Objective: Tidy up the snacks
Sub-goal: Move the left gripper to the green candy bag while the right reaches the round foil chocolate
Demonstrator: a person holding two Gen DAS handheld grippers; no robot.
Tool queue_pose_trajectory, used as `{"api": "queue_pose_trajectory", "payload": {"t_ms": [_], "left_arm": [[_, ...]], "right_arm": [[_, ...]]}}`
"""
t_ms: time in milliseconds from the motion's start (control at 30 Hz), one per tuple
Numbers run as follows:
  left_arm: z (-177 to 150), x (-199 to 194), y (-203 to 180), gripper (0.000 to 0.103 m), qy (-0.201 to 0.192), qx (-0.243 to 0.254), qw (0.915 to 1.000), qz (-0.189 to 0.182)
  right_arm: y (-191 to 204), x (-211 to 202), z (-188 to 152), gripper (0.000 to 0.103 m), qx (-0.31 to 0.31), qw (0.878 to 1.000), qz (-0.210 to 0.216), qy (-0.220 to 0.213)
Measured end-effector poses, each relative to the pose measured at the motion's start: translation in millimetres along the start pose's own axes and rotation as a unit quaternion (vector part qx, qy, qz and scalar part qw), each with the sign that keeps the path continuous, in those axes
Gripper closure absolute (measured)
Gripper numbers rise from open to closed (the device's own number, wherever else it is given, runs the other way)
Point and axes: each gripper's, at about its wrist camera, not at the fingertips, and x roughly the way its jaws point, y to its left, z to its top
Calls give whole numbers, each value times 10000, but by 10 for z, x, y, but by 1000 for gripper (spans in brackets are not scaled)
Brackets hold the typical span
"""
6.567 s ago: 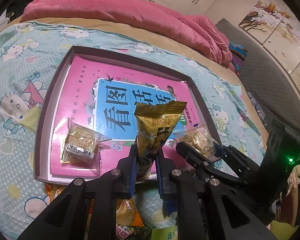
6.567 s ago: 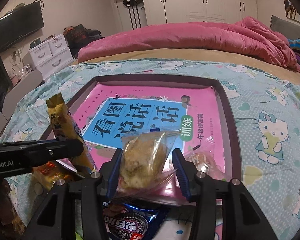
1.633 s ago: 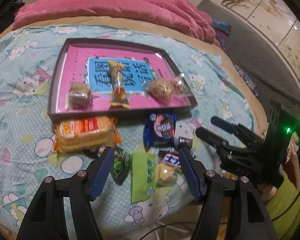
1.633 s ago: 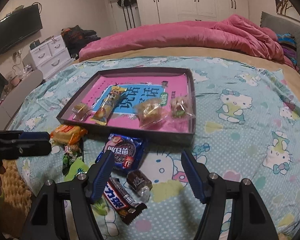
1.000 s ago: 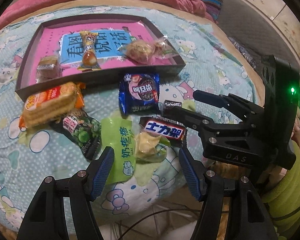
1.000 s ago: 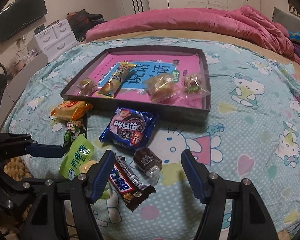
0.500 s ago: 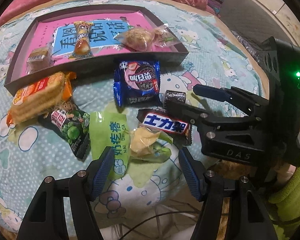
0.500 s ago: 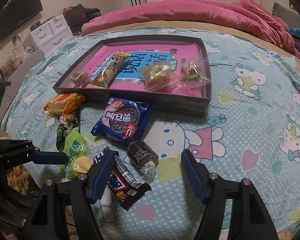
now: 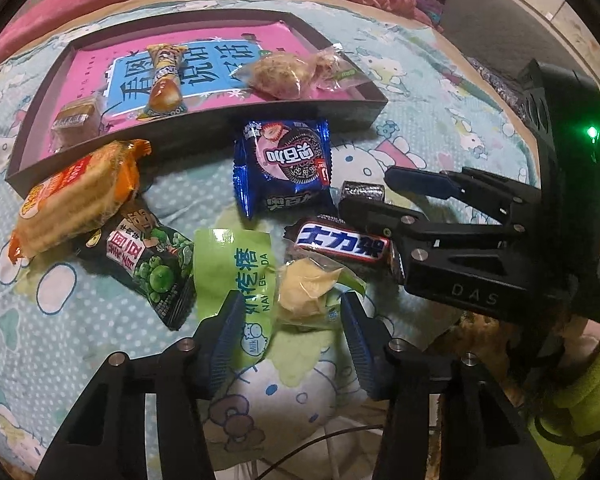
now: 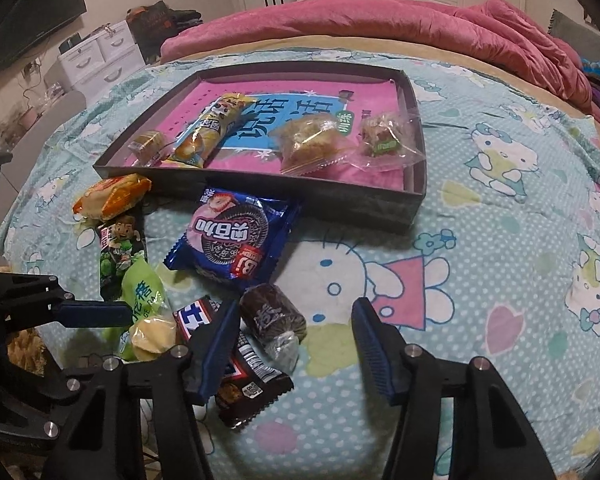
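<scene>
A dark shallow box (image 9: 204, 128) (image 10: 340, 200) on the bed holds several wrapped snacks. In front of it lie a blue Oreo pack (image 9: 288, 164) (image 10: 232, 240), an orange cracker pack (image 9: 76, 196) (image 10: 112, 196), a green-pea bag (image 9: 148, 264), a light-green candy bag (image 9: 240, 276), a yellow pastry (image 9: 304, 288) (image 10: 156, 334), a Snickers bar (image 9: 340, 242) (image 10: 240, 360) and a small brown cake (image 10: 272, 316). My left gripper (image 9: 292, 320) is open, low over the yellow pastry. My right gripper (image 10: 296, 344) is open, low around the brown cake.
A pink quilt (image 10: 380, 24) lies bunched at the far side of the bed. White drawers (image 10: 96, 60) and a TV (image 10: 28, 12) stand beyond the bed at left. The bed's near edge runs just under both grippers.
Both grippers let go of their snacks in the box, pulled back to the loose pile and have come down closer to it over the last second.
</scene>
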Motion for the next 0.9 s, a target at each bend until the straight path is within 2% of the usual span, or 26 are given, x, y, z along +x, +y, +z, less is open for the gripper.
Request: {"api": "queue_pose_trajectory", "payload": {"t_ms": [267,400,567,633,800,900], "left_arm": [[-9,60,-20,50,82,-1,10000,50],[-15,72,-20,45,158,-68,9998,79],[-15,126,-64,37,207,-18,9997,146],[-7,166,-116,35,230,63,9994,246],[25,255,-190,36,240,200,9983,493],[39,250,-164,46,160,181,9985,491]], "right_arm": [[21,46,13,46,-177,9998,-96,-46],[43,32,15,47,-277,9995,-171,-57],[93,1,2,59,-402,9991,-123,-56],[114,2,-2,59,-461,9988,-133,-35],[65,0,-3,59,-350,9994,-40,21],[12,-2,-8,59,-224,9997,77,63]]}}
